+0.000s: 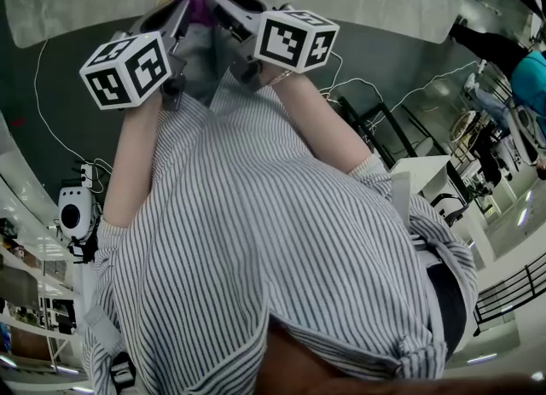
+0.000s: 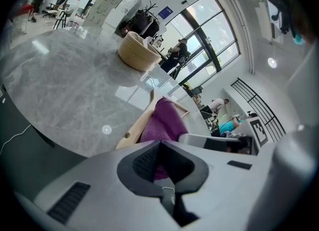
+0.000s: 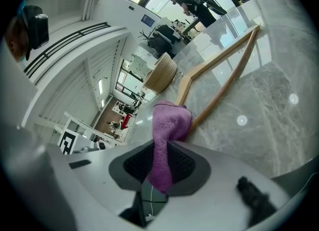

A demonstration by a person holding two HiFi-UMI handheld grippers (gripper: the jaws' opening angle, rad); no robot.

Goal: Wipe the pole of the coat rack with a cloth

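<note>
One purple cloth (image 3: pixel 172 120) drapes over the wooden pole (image 3: pixel 224 93) of the coat rack, which lies slanted by the curved edge of the marbled table (image 3: pixel 269 125). The right gripper (image 3: pixel 159 150) has its fingers clamped on a hanging strip of the cloth. The left gripper (image 2: pixel 159 147) pinches the same cloth from the other side, fingers nearly together. Two wooden bars show, their far ends cut off. In the head view a striped shirt (image 1: pixel 281 240) hides nearly everything below the grippers. One wicker basket (image 2: pixel 137 53) stands farther back.

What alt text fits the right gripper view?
The right gripper is shut on a purple cloth that is bunched against a wooden coat rack pole. A pale marble surface lies behind them.
</note>
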